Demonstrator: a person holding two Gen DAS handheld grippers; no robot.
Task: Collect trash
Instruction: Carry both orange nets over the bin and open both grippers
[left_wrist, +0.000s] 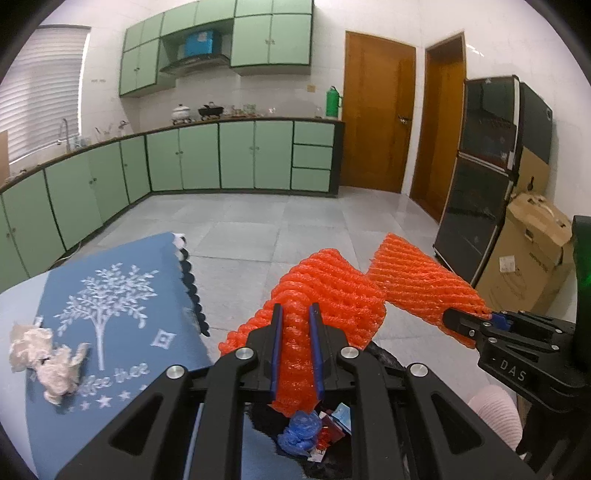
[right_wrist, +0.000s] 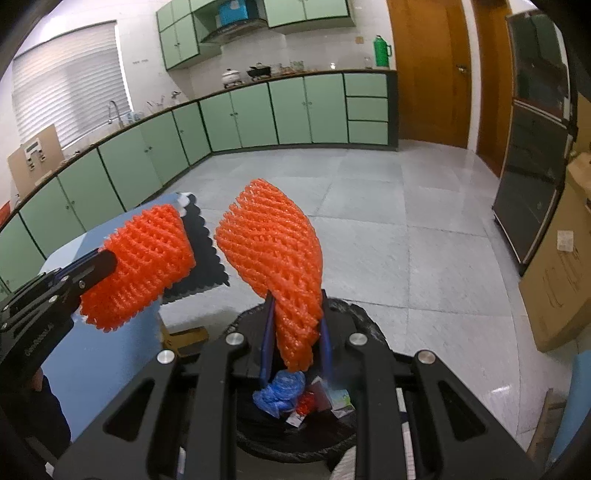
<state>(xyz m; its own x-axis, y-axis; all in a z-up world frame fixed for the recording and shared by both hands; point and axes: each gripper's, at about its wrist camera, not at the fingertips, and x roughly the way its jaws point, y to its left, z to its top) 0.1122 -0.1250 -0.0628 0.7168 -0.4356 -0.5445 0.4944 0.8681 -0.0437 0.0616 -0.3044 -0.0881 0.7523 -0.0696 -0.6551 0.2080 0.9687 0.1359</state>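
Orange foam nets are hanging over the black-lined trash bin (right_wrist: 362, 317): the left hand-held gripper (left_wrist: 297, 314) is clamping one net (left_wrist: 325, 291), the right hand-held gripper (right_wrist: 295, 314) is clamping the other net (right_wrist: 273, 243). Crumpled paper (left_wrist: 44, 358) is lying on the counter (left_wrist: 14, 314).

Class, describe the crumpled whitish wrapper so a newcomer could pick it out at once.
Find the blue tablecloth printed with a white tree. On its near left part lies the crumpled wrapper, pale and shiny. Unlike the orange foam nets held in the jaws, it lies loose and untouched.
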